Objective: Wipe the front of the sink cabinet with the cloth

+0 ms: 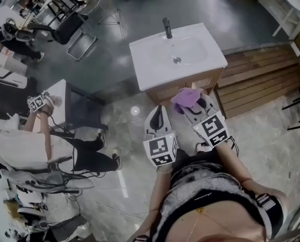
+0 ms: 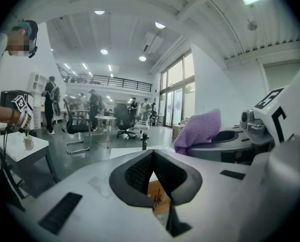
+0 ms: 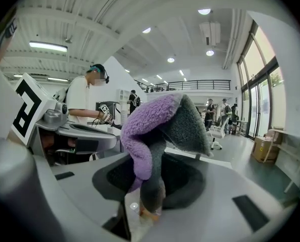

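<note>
Holds purple cloth (image 3: pixel 149 127) pinched tight in right gripper (image 3: pixel 150 205) jaws, bunched at the wooden front of the sink cabinet (image 1: pixel 162 93) (contact unclear), presumably poised to wipe; holds left gripper (image 2: pixel 152 180) alongside, jaws closed on nothing, presumably clear of the stroke.

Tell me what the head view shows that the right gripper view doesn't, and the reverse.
Head view only: the white sink, its black tap and the wooden cabinet front. Right gripper view only: ceiling lights and a close look at the right gripper shut on the purple cloth. Both: the cloth and the left gripper.
</note>
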Motion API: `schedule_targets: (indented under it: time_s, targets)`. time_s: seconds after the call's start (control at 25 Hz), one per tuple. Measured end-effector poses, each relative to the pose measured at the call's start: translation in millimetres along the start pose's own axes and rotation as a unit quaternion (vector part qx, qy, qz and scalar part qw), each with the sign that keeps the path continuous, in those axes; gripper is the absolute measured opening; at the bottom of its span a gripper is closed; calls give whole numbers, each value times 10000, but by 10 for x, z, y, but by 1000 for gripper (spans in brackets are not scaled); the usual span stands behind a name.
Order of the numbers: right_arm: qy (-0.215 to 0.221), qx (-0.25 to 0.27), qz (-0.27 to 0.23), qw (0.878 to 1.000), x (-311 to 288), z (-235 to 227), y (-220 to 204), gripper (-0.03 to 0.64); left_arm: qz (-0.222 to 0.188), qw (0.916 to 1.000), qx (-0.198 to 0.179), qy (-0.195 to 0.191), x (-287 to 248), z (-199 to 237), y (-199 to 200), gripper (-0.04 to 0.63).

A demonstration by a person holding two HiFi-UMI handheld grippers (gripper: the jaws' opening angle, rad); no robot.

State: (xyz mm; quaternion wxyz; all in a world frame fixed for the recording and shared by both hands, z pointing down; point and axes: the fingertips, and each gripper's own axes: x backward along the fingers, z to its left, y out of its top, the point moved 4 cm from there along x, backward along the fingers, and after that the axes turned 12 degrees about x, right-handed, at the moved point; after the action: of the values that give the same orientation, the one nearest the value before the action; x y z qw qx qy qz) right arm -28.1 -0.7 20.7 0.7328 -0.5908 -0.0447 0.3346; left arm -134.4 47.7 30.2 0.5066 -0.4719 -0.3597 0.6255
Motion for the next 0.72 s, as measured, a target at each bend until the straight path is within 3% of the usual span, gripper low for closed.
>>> schedule_targets:
  time_s: [0.4,0.72]
  targets:
    - [-527,-46,246,9983,-518,146,54,178,267,9975,-190,-630,-312,544,-3,1]
    - [-648,-189,383,9970,-743,-121,-71,178,418,9964,-171,-713,-742,626,-43,2]
